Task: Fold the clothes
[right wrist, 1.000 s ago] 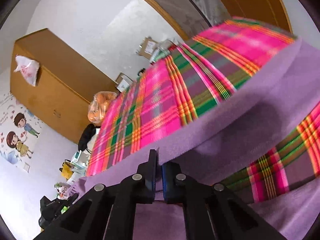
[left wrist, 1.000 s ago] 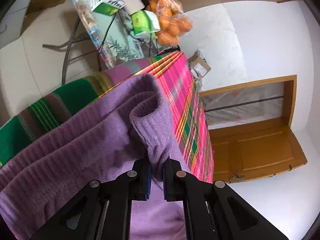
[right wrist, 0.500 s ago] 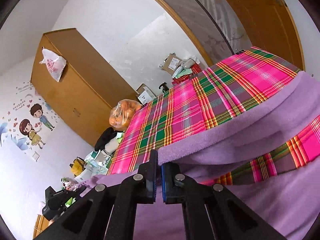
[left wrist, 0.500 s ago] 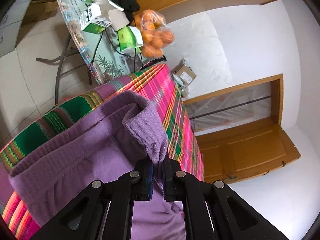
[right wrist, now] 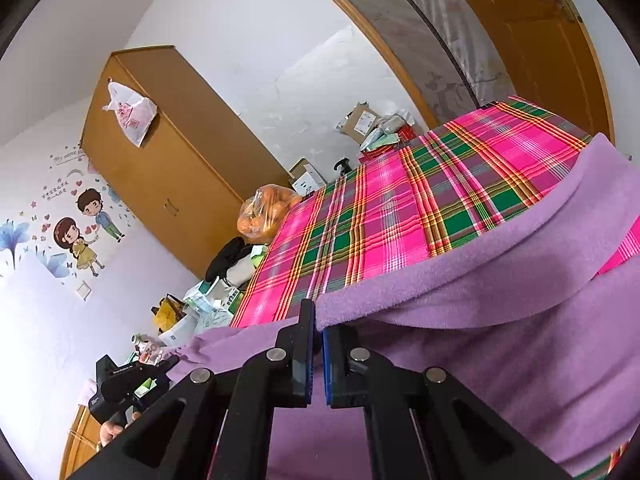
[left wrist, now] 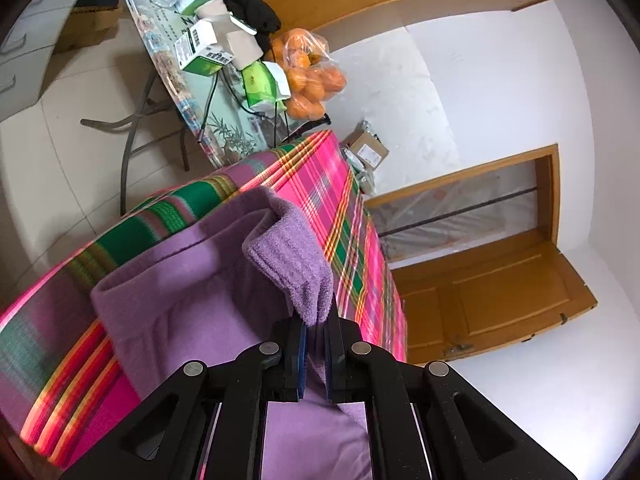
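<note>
- The left gripper [left wrist: 315, 354] has its jaws closed on a ribbed cuff-like end of the purple garment [left wrist: 192, 292], which rises in a peak out of the jaws and drapes away to the left.
- The purple garment lies across the plaid cloth [left wrist: 348, 232], a pink, green and yellow check covering a flat surface; whether that is a bed or a desk cannot be told.
- A folded-over edge of the garment forms a rounded lip at the left of the left wrist view, with striped cloth showing beneath it.
- The right gripper [right wrist: 318, 354] has its jaws nearly together, pinching a thin edge of the same purple garment [right wrist: 480, 320]; the fabric runs from the jaws up to the right in a long raised band.
- Under that raised band, the plaid cloth [right wrist: 400, 208] is bare towards the far end.
- In the right wrist view the other gripper's black body [right wrist: 120, 384] shows at the lower left, with part of a hand [right wrist: 110, 432] beneath it.
- A bag of oranges [left wrist: 308, 72] sits just past the far corner of the plaid cloth, on a cluttered side desk [left wrist: 160, 52] with green and white boxes [left wrist: 200, 48].
- A wooden wardrobe [right wrist: 168, 168] stands against the wall with a plastic bag [right wrist: 130, 114] hanging on it, beside cartoon wall stickers [right wrist: 80, 228].
- A wooden door [left wrist: 492, 300] stands open beyond the cloth.
</note>
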Available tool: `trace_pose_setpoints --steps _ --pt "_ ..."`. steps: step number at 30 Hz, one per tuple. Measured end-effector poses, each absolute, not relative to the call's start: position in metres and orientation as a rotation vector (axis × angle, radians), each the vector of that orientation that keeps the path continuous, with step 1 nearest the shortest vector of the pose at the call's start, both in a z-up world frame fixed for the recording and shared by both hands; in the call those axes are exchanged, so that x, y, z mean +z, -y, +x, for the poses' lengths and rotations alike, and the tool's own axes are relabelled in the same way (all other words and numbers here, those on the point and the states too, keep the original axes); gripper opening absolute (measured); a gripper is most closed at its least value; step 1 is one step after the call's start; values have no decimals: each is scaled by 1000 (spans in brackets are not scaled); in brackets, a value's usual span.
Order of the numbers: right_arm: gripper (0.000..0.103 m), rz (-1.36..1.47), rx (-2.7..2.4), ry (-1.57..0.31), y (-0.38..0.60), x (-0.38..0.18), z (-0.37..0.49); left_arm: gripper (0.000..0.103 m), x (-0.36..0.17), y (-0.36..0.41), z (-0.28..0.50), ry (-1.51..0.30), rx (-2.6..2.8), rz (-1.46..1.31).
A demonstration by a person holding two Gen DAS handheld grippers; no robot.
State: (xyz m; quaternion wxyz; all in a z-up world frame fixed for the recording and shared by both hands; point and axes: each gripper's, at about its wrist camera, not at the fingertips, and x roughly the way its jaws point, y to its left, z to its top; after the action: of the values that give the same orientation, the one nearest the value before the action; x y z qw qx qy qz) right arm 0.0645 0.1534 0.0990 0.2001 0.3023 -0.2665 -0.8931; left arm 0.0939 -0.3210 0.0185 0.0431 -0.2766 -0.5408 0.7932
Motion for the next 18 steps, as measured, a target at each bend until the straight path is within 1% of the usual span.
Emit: trace_pose_setpoints --steps 6,18 --pt "4 861 -2491 705 -146 95 83 6 9 323 113 1661 2434 -875" --pt "3 999 -2466 686 -145 61 106 6 -18 329 140 1726 2419 -919"
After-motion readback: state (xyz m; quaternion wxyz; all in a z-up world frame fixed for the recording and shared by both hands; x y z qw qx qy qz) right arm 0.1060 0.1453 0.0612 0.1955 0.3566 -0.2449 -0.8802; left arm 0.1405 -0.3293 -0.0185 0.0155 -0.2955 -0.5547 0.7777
